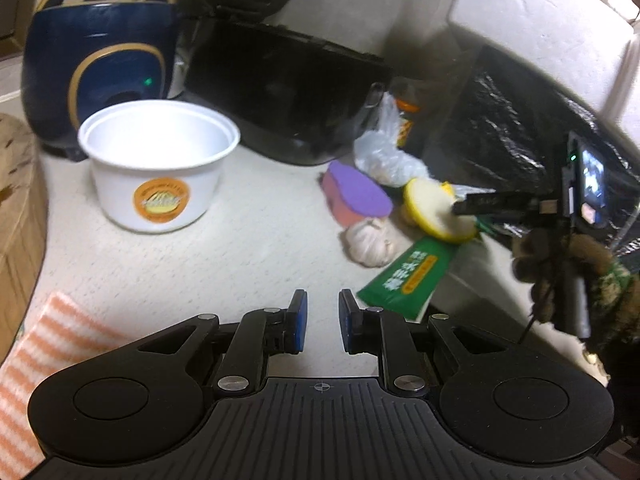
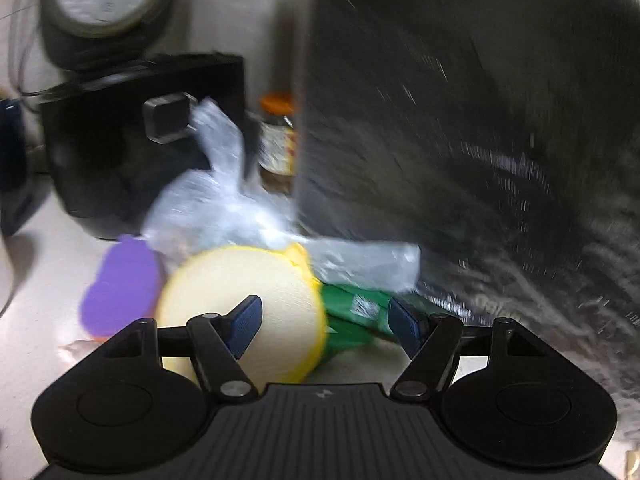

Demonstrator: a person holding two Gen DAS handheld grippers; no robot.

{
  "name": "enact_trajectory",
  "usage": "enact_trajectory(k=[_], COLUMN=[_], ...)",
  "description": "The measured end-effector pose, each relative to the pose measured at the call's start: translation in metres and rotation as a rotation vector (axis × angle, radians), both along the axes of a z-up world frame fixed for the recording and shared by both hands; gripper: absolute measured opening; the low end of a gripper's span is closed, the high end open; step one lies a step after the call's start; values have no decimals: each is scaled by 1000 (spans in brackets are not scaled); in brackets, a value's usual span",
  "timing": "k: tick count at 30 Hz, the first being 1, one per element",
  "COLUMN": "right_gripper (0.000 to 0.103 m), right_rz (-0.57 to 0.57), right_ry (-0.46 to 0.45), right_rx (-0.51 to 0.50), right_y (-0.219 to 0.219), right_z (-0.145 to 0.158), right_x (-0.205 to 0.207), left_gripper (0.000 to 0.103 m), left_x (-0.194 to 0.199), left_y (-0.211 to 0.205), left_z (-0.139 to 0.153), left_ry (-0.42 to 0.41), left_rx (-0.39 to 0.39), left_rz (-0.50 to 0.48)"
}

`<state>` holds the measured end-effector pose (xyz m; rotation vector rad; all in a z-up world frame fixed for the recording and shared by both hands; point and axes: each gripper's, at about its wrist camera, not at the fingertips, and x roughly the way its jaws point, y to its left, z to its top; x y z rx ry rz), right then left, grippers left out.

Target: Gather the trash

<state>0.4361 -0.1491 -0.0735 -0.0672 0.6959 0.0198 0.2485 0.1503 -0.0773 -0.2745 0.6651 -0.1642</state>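
Note:
On the pale counter, beside a black bin bag (image 1: pixel 516 136) (image 2: pixel 480 160), lies a pile of a round yellow sponge (image 1: pixel 432 208) (image 2: pixel 240 304), a green packet (image 1: pixel 404 280) (image 2: pixel 352 308), a clear plastic bag (image 1: pixel 388 156) (image 2: pixel 224 208), a purple sponge (image 1: pixel 360 192) (image 2: pixel 120 284) and a garlic bulb (image 1: pixel 368 240). My right gripper (image 2: pixel 324 316) (image 1: pixel 460 212) is open, its jaws wide over the yellow sponge and the green packet, gripping nothing. My left gripper (image 1: pixel 323 312) hovers over bare counter in front of the pile, jaws a narrow gap apart and empty.
A white cup (image 1: pixel 160 160) stands at the left with a navy kettle (image 1: pixel 96 64) behind it and a black appliance (image 1: pixel 288 92) (image 2: pixel 128 152) at the back. An orange-lidded jar (image 1: pixel 406 100) (image 2: pixel 276 136) stands by the bag. An orange striped cloth (image 1: pixel 40 352) lies near left.

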Motion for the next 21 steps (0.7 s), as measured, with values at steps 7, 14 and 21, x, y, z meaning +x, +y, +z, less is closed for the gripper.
enact_trajectory(k=[7, 14, 21], right_gripper=[29, 0, 0], right_rz=[50, 148, 222], right_ry=[47, 34, 3], right_rx=[135, 197, 388], right_y=[-6, 13, 22], right_z=[-10, 12, 50], right_x=[1, -26, -62], left_gripper=[20, 20, 20], left_x=[17, 24, 23], left_y=[-12, -9, 10], left_z=[7, 0, 4], left_ry=[-24, 1, 13], left_rx=[-19, -46, -110], left_rz=[-58, -80, -49])
